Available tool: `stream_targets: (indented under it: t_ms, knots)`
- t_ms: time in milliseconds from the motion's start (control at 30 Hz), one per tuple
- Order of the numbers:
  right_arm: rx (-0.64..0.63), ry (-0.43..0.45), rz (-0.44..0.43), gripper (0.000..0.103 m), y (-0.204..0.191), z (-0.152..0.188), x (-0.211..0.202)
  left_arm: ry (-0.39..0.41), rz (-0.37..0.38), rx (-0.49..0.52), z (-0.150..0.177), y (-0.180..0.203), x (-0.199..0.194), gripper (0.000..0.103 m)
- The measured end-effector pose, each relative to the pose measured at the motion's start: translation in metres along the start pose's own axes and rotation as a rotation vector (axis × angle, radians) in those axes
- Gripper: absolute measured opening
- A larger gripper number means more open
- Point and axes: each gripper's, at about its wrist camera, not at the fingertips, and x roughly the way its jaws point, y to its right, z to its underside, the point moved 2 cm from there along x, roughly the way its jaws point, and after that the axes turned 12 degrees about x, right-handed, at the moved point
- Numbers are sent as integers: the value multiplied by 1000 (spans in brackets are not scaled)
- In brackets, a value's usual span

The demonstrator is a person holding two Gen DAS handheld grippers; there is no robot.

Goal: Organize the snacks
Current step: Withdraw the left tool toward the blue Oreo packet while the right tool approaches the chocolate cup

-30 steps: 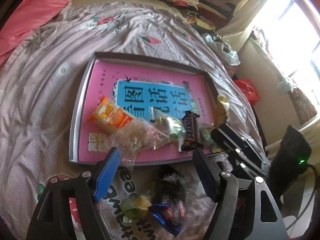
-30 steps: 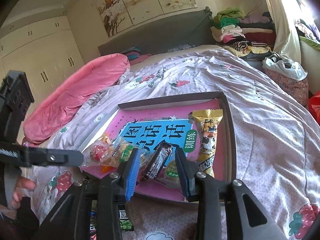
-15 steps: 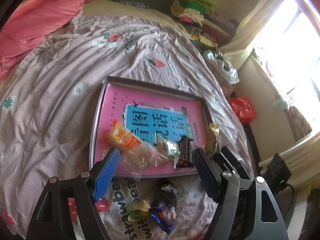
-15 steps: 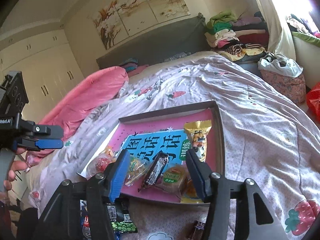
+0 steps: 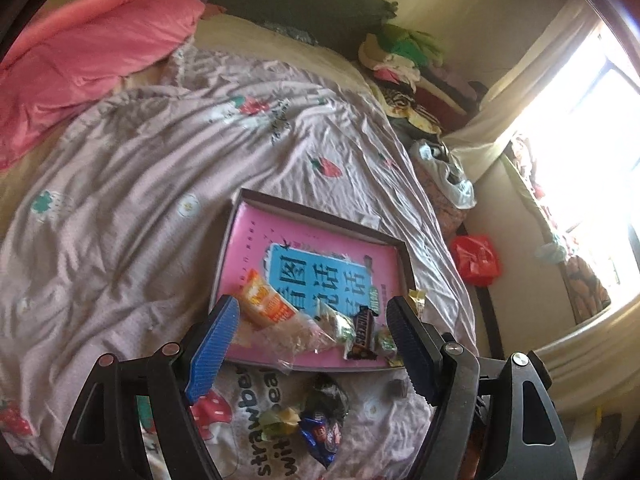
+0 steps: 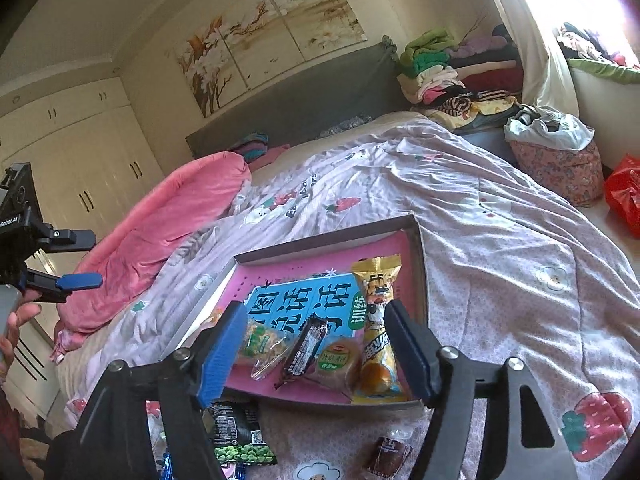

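Just changed: the right hand-held gripper (image 6: pixel 316 354) has just been opening its jaws; a second ago they stood narrow about the dark chocolate bar in its glossy wrapper (image 6: pixel 306 344), now they are wide with nothing pressed between the pads.
Reading of that: the bar looks released into the tray; that placement seems done, and the loose snacks on the bed come next.
Left hand-held gripper (image 5: pixel 310 344): jaws wide, empty, lifted back from the tray compared with a second ago, so more of the bed shows.
Tray: shallow rectangular cardboard box lid, pink floor with a blue printed panel, dark raised rim (image 6: pixel 416 248), lying on the bed.
In the tray, near edge: orange crinkly foil packet (image 5: pixel 266 304); clear, soft plastic bag (image 5: pixel 296 336); round cake in clear film with a green label (image 6: pixel 336 364); tall yellow foil pouch (image 6: pixel 378 320), lying flat beside the right rim.
Still outside, on the bed: black-and-green pea packet (image 6: pixel 236 436); blue foil packet (image 5: pixel 320 434); small brown wrapped sweet (image 6: pixel 388 454).
Bed: lilac quilt, strawberry print (image 5: pixel 140 200), soft and creased; packets may slide or sink in the folds.
Handling guess: foils are slick and crushable; the clear bag is limp and will need a pinch at its edge.
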Motion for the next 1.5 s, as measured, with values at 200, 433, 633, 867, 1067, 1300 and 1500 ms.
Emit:
stream_targets:
  t_ms: [200, 433, 633, 867, 1067, 1300, 1500]
  knots:
    - [-5, 5, 4, 72, -2, 0, -3, 15, -39, 10, 0, -2, -10, 78]
    - [-6, 5, 7, 74, -4, 2, -9, -7, -114, 41, 4, 1, -8, 78]
    - [-14, -1, 2, 76, -12, 8, -17, -28, -152, 69, 14, 6, 2, 78]
    - [-35, -20, 6, 76, -21, 16, -19, -76, -217, 106, 29, 8, 20, 78]
    - [-41, -31, 16, 76, -23, 20, -19, -109, -233, 131, 42, 13, 35, 78]
    - [-47, -36, 27, 76, -23, 23, -22, -130, -224, 155, 55, 19, 48, 78]
    - [-47, -35, 39, 76, -22, 25, -27, -126, -192, 161, 64, 23, 50, 78]
